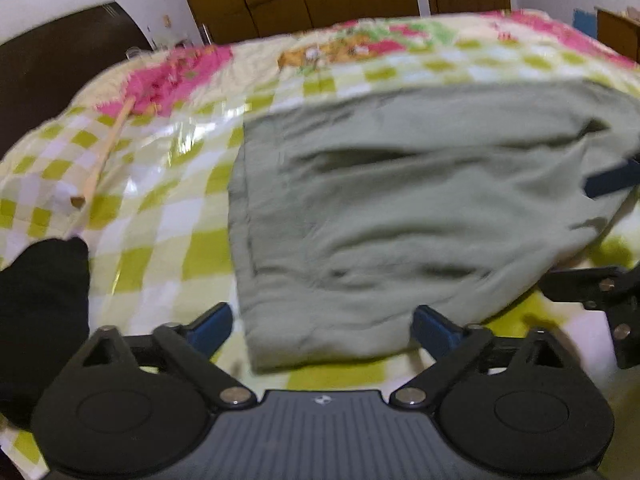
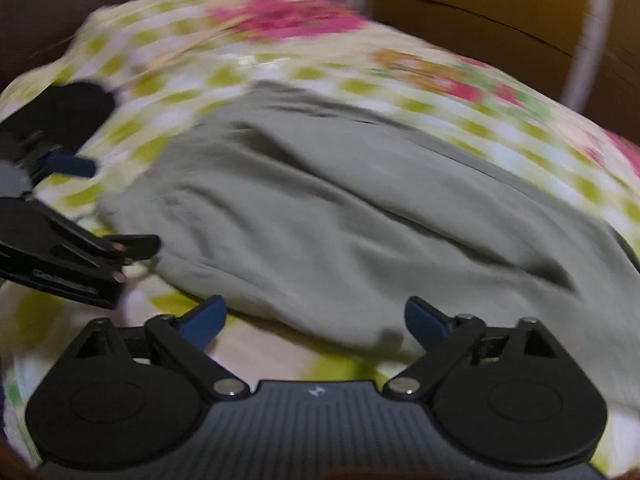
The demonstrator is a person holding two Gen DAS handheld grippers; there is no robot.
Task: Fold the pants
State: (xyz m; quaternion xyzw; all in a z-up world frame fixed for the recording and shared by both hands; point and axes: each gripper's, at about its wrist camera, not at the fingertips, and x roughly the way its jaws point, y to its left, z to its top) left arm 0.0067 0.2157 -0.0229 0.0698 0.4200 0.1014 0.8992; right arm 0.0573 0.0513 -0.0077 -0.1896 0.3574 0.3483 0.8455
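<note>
The pants (image 1: 400, 208) are pale sage green. The bedcover (image 1: 168, 208) is checked lime and white with pink floral patches. Gripper pads (image 2: 204, 322) are blue, their arms black.

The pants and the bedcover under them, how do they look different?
The pants are one plain grey-green colour; the bedcover has yellow-green and white checks with pink flowers. The pants lie folded in a small, thick, wrinkled bundle; the bedcover spreads wide and flatter beneath them. The pants sit right in front of both open grippers, left and right; the bedcover runs on far beyond. Both are soft cloth.
</note>
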